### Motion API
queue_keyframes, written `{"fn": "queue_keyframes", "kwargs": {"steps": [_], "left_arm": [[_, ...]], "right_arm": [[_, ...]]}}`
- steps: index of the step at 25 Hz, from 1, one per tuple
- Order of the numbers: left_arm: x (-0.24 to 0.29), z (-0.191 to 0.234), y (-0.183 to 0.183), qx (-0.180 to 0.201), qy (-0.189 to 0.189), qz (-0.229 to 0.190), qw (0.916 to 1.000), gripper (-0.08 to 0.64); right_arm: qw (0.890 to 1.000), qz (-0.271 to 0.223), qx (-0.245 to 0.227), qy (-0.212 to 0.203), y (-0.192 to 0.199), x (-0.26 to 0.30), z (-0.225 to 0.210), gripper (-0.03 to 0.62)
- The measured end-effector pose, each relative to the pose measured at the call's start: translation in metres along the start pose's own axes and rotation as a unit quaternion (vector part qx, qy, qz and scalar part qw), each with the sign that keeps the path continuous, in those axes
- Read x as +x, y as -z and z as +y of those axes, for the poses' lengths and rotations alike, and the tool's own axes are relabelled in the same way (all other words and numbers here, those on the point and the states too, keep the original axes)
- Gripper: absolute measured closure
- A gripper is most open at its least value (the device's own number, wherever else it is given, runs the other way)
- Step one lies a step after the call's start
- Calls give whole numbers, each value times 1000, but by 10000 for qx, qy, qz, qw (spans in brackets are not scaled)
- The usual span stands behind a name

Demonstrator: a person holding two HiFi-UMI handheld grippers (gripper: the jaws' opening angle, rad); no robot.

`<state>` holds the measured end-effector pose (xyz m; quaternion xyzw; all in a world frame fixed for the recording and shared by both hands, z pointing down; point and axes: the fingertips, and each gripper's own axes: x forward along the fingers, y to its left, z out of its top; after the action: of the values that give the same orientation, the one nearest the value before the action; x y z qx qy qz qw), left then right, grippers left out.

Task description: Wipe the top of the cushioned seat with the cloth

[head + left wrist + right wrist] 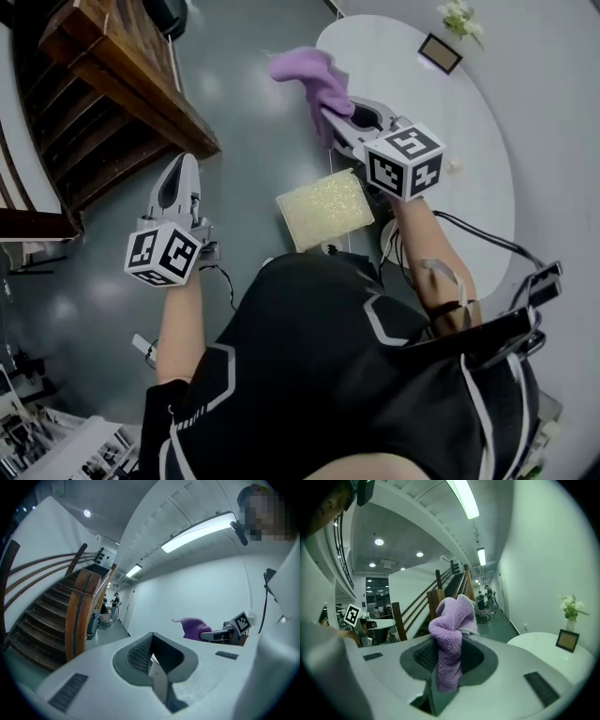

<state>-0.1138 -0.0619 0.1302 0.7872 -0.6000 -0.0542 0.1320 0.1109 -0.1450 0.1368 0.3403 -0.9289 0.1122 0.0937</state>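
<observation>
The right gripper (pixel 342 124) is clamped on a purple cloth (pixel 309 73), held up over the edge of the white table (pixel 459 131). The left gripper (pixel 181 169) has its jaws together, empty. The yellow seat (pixel 325 208) sits low between them, beside the table.

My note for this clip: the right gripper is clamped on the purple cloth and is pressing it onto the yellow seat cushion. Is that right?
Not quite. The right gripper is clamped on the purple cloth, but it is not pressing it onto the yellow seat cushion. The head view shows the cloth held up, apart from the cushion.
</observation>
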Motion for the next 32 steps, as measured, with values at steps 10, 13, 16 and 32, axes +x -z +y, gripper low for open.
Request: {"fn": "queue_keyframes", "kwargs": {"steps": [10,13,16,32], "left_arm": [[-7,-16,-18,669,12,-53,9977,557],[-8,-15,-23,689,-8,-85,9976,557],[-9,-18,-31,705,41,-244,9972,557],[-5,-23,-43,640,97,-530,9965,557]], "right_arm": [[9994,-289,-193,9,-23,-12,3,497],[9992,-296,-278,4,-25,-13,6,497],[9990,-327,-315,16,-29,-13,7,497],[9991,-318,-262,73,-34,-12,1,497]]}}
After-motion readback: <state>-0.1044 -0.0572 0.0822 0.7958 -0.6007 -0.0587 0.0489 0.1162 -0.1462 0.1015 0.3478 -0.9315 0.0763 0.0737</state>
